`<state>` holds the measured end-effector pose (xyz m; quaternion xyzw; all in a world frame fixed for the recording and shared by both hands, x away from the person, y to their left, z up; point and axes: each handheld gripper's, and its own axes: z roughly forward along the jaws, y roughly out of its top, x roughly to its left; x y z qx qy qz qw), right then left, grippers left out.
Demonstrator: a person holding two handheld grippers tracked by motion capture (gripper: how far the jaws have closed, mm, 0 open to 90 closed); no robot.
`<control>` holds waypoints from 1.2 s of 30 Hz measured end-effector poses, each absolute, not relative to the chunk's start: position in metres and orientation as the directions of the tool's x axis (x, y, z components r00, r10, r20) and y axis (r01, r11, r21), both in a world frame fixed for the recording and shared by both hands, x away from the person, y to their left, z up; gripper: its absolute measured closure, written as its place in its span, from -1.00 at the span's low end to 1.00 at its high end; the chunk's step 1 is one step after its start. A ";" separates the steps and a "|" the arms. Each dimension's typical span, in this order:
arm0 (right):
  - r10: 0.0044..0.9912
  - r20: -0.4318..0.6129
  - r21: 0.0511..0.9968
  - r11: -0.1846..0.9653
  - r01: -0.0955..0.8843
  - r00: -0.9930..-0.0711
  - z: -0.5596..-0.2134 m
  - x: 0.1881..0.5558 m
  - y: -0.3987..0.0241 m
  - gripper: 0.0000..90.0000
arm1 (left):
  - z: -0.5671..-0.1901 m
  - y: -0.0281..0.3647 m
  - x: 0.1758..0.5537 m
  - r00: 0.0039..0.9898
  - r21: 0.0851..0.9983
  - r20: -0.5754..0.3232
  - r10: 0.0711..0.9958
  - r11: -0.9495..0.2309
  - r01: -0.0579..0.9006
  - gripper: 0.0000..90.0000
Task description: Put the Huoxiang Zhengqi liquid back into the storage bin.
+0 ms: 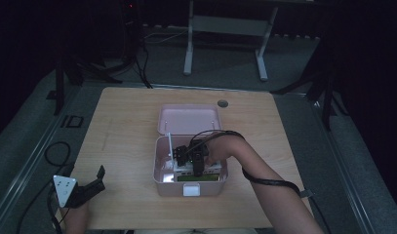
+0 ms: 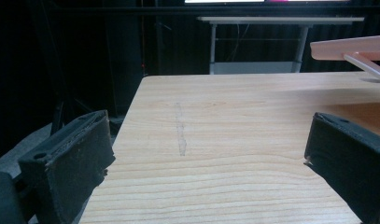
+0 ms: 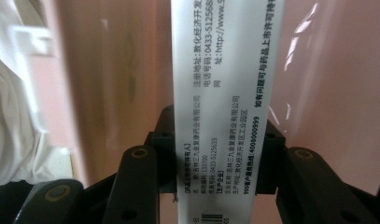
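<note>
- Right gripper (image 1: pixel 198 163) sits inside the pink storage box (image 1: pixel 162 183), near the middle of the table (image 1: pixel 123 112); its jaws are pinched on the narrow edges of a white medicine carton (image 3: pixel 225 93) printed with black text.
- Carton runs lengthwise away from the jaws in the right gripper view, with pink box wall behind it and something white and soft-looking at the far left of that view.
- Box lid (image 1: pixel 188 118) stands open behind the box, hinged back, well clear of the arm.
- Left gripper (image 1: pixel 91 187) rests at the near left corner of the table, jaws spread wide with nothing between them, bare wood ahead of it.
- Judged step: moving the carton in or out of the box; which of the two I cannot tell.
- Grip looks centred across the carton's width, good. Keep the squeeze light, thin card will buckle.
- Move straight along the carton's long axis, clear of the box walls and the other packs (image 1: pixel 193 176).
- Left gripper could brace the box front if it slides.
</note>
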<state>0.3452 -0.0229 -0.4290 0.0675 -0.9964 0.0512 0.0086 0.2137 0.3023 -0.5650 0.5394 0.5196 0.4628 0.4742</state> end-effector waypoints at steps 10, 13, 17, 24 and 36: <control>-0.117 0.026 -0.112 0.987 -0.119 -0.993 -0.451 0.347 -0.028 0.37 | -0.565 0.302 0.214 0.032 0.992 0.006 0.999 -0.010 0.122 -0.98; -0.119 0.016 -0.114 0.986 -0.120 -0.993 -0.455 0.346 -0.028 0.37 | -0.565 0.303 0.214 0.032 0.993 0.006 0.999 -0.010 0.122 -0.98; -0.103 0.014 -0.116 0.988 -0.104 -0.995 -0.462 0.348 -0.030 0.37 | -0.565 0.303 0.214 0.033 0.992 0.006 0.999 -0.010 0.122 -0.98; -0.087 0.009 -0.102 0.991 -0.088 -0.996 -0.464 0.349 -0.033 0.36 | -0.565 0.302 0.214 0.034 0.992 0.008 0.999 -0.012 0.123 -0.98; -0.085 0.023 -0.086 0.993 -0.087 -0.996 -0.443 0.347 -0.035 0.04 | -0.565 0.302 0.214 0.034 0.992 0.008 0.999 -0.012 0.124 -0.98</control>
